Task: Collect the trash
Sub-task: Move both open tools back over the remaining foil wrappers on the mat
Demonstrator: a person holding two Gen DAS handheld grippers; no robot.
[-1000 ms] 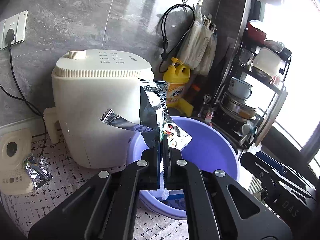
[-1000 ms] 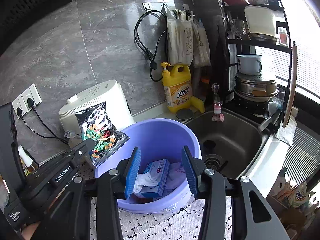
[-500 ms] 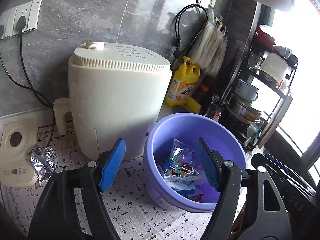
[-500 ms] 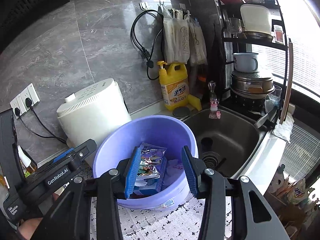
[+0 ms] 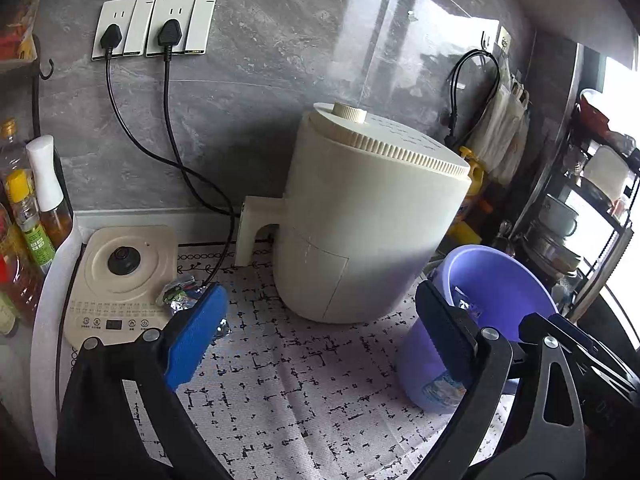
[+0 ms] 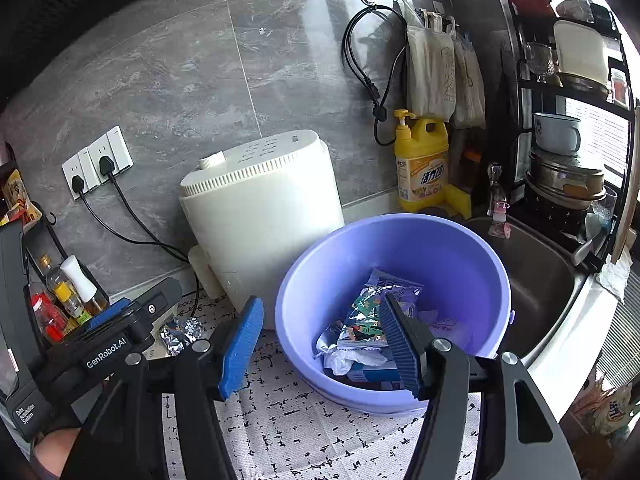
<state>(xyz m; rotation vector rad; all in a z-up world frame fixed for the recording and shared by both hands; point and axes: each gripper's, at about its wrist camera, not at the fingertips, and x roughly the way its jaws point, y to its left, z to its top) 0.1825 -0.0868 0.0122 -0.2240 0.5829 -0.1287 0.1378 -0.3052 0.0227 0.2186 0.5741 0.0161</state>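
Observation:
A purple plastic basin (image 6: 472, 256) stands on the patterned mat and holds a shiny snack wrapper (image 6: 370, 316), a blue box and crumpled white paper. It also shows at the right in the left wrist view (image 5: 516, 280). A crumpled foil wrapper (image 5: 180, 294) lies on the mat beside the induction cooker, just beyond my left gripper's left finger; it also shows in the right wrist view (image 6: 182, 332). My left gripper (image 5: 320, 340) is open and empty above the mat. My right gripper (image 6: 324, 344) is open and empty over the basin's near rim.
A white air fryer (image 5: 372, 216) stands behind the mat. A beige induction cooker (image 5: 120, 276) sits at the left with oil bottles (image 5: 36, 208) beside it. A yellow detergent bottle (image 6: 422, 164), the sink (image 6: 540, 280) and a dish rack (image 6: 572, 152) are at the right.
My left gripper opened and dropped the snack wrapper into the basin, then swung left toward the foil wrapper. My right gripper stayed over the basin.

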